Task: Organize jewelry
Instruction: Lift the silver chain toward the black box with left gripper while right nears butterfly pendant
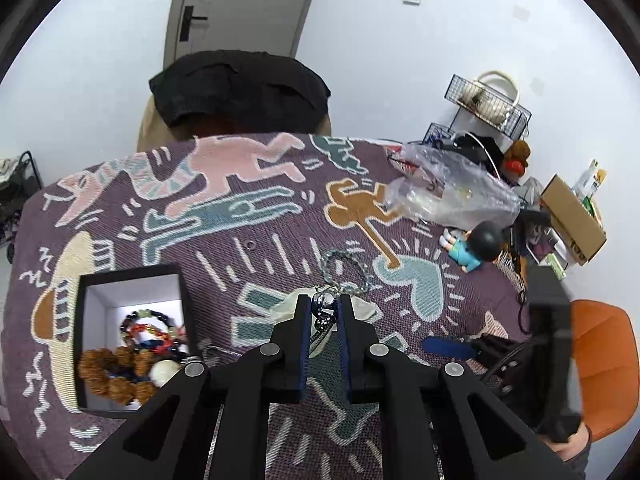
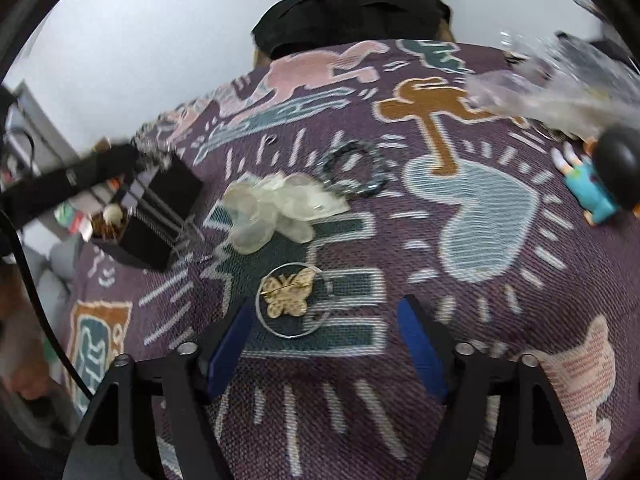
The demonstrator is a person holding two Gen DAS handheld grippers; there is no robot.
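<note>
Left claw (image 1: 325, 307) pinching chain (image 1: 325, 314), no legible writing

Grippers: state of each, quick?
Left gripper: shut on a silver chain.
Right gripper: open, holding nothing, above the butterfly brooch.
</note>
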